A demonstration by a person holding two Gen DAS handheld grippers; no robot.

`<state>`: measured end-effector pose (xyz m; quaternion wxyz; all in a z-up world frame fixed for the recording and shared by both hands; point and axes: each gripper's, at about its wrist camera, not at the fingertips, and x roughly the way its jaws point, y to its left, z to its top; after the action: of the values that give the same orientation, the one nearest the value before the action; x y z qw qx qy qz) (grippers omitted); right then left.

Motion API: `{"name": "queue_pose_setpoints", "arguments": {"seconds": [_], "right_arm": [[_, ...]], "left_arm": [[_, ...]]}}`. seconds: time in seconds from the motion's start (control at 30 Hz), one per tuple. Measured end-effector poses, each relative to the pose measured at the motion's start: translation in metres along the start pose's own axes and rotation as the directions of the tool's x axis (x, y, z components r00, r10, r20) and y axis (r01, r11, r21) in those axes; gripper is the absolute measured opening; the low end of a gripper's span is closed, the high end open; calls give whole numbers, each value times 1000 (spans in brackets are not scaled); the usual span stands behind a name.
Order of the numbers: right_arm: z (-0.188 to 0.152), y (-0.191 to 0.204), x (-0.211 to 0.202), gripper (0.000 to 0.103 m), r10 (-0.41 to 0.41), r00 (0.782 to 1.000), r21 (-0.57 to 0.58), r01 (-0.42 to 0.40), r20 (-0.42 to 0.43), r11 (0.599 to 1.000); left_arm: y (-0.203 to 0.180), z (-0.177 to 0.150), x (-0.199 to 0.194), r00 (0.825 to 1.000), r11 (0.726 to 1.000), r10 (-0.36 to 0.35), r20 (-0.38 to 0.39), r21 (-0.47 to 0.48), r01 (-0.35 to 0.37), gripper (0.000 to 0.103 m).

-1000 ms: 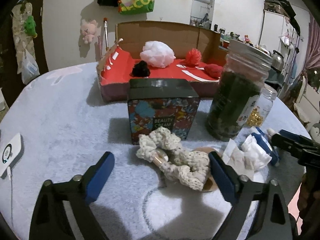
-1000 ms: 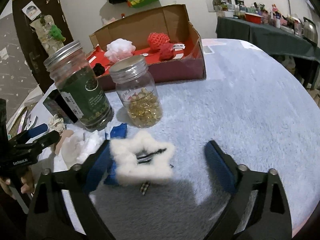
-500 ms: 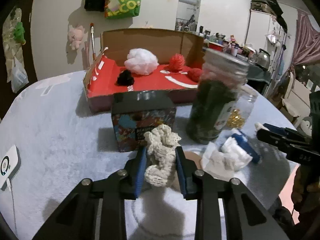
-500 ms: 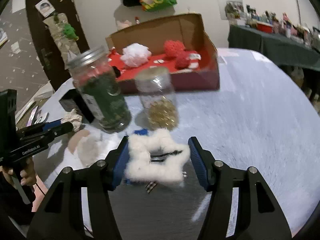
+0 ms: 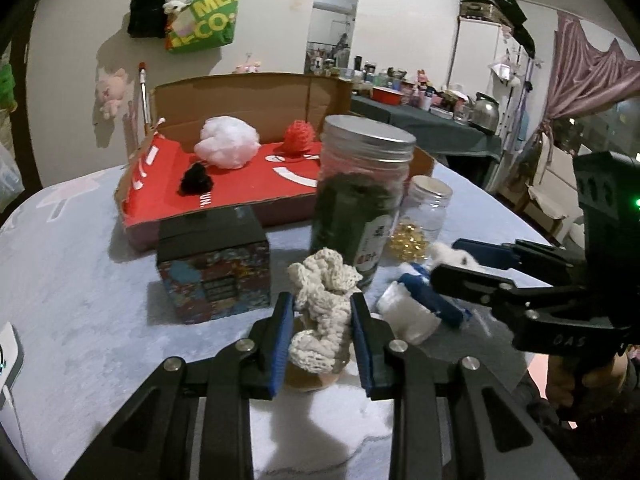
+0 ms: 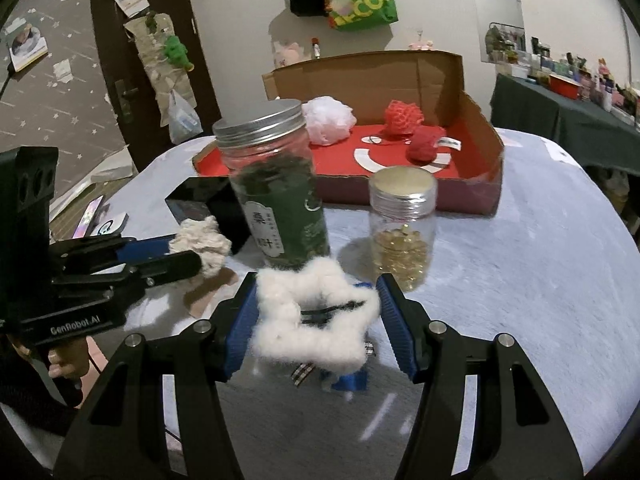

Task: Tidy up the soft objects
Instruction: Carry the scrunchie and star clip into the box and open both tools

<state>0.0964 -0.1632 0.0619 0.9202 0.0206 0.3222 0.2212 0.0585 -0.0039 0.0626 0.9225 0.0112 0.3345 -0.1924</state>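
Observation:
My left gripper is shut on a cream crocheted scrunchie, held a little above the table. My right gripper is shut on a white fluffy star hair clip, also raised off the cloth. Each gripper shows in the other's view: the right gripper at the right, the left gripper at the left. Behind stands an open cardboard box with a red floor. It holds a white puff, a black pom and a red mesh ball. A second red ball lies in the box in the right wrist view.
Between the grippers and the box stand a tall jar of dark green stuff, a small jar of golden capsules and a patterned tin. White tissue and a blue item lie by the jars. A white device sits at the table's left edge.
Both grippers went from wide open to shut, the left on the scrunchie, the right on the star clip. Both have since risen with their items and tilted slightly.

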Motion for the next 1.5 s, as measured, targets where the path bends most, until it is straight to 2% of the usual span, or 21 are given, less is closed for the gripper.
{"name": "queue_pose_setpoints", "arguments": {"seconds": [0.43, 1.17, 1.5], "right_arm": [[1, -5, 2, 57, -18, 1000, 2, 18, -6, 1000], [-3, -56, -20, 57, -189, 982, 26, 190, -10, 982], [9, -68, -13, 57, -245, 969, -45, 244, -15, 969]], "left_arm": [[6, -2, -2, 1000, 1000, 16, -12, -7, -16, 30], [73, -20, -21, 987, 985, 152, -50, -76, -155, 30], [103, -12, -14, 984, 982, 171, -58, -76, -175, 30]]}}
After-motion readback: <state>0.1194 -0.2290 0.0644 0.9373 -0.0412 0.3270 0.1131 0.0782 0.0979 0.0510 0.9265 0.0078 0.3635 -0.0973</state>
